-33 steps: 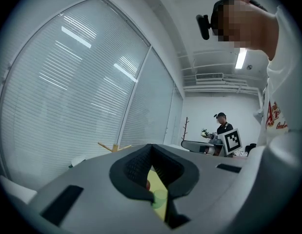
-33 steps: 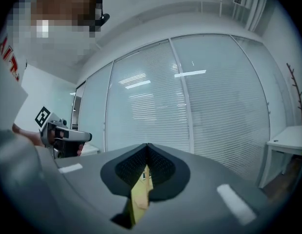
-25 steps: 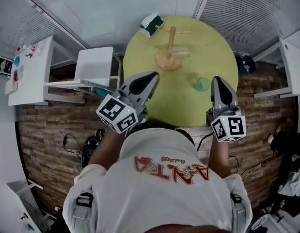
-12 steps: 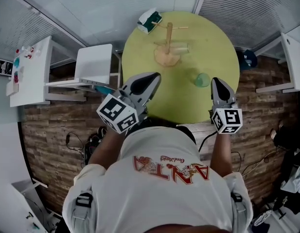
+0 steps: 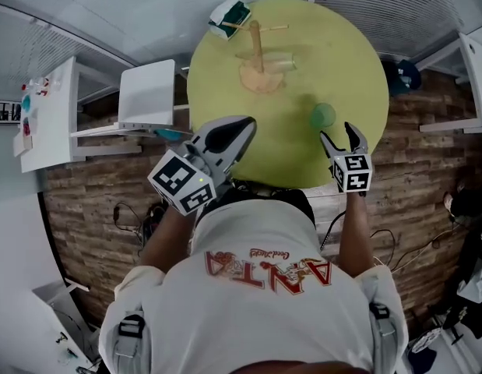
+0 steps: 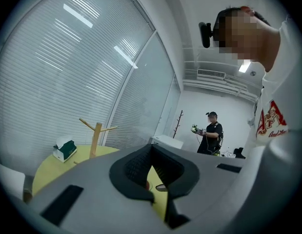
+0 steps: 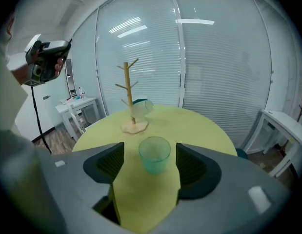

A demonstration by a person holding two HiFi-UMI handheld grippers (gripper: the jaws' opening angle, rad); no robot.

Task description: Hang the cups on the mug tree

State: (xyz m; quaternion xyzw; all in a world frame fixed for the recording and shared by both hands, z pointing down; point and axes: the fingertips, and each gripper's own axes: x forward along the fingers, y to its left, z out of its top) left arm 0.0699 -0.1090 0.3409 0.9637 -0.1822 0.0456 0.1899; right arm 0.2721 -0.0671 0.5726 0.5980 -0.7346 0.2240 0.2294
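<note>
Worktop [image 5: 357,68]: round and yellow-green; the green cup stands rather near its near edge, so a push from the tool instead of a proper grip could slide the cup or tip it over
Mug tree [image 5: 257,41]: upright at the far side, well apart from the green cup; the branches are thin and the base looks small, so I judge that a cup brought in too low or from the side may knock the whole tree
Left tool [image 5: 242,125]: jaws together, nothing between them, held over the near edge at the left; little danger, unless it swings into the way of the other one
Right tool [image 5: 338,135]: jaws apart, they have just been opening; the green cup is in line with the gap, just ahead of the tips and not touched; if they close too early, they may catch only the rim or miss it
Tissue box [image 5: 229,18]: at the far left edge, beside the tree; white tissue shows at its top
Green cup [image 7: 154,154]: upright, mouth up, nothing in it; I see no handle, so the smooth wall may slip in the grip
Clear cup [image 7: 144,105]: tilted at a low branch, it seems hung; looks empty; a careless approach could shake it off
</note>
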